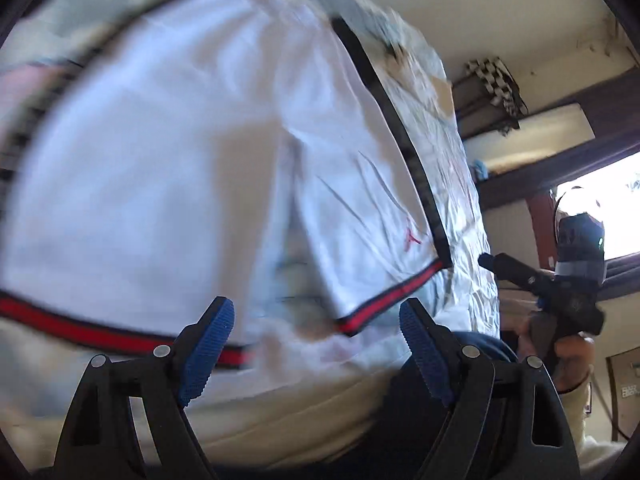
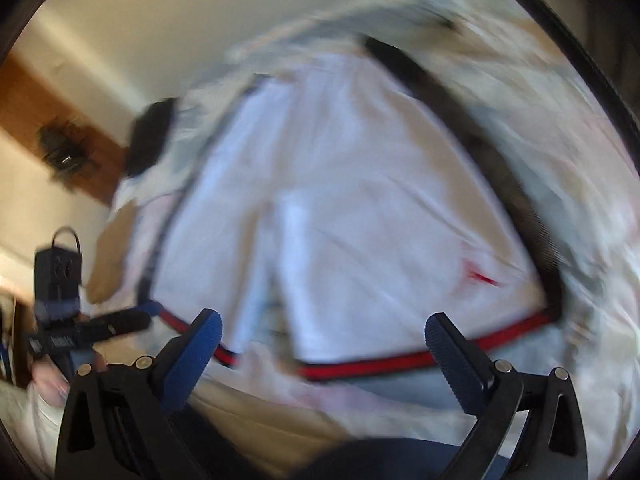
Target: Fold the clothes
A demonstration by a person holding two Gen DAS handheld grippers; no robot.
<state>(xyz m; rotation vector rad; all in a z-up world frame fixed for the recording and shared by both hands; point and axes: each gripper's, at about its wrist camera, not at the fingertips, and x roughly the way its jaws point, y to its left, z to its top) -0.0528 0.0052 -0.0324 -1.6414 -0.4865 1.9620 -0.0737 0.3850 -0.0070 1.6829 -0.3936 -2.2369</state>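
- My left tool (image 1: 316, 340): jaws apart, empty; white shorts (image 1: 180, 160) spread on the bed (image 1: 460, 208) just ahead.
- My right tool (image 2: 320, 344): jaws apart, empty.
- Left view only: window (image 1: 612, 216).
- Right view only: black bundle (image 2: 150, 136) beyond the shorts.

Place: this is looking like a bedroom in a home.
Bed: a rumpled pale bedsheet (image 1: 460, 184) is covering the surface where white shorts (image 1: 200, 140) are lying.
Walls: cream plaster (image 1: 500, 12) and dark wooden trim (image 1: 580, 120) are framing the room.
Window: daylight is pouring through an opening (image 1: 616, 208).
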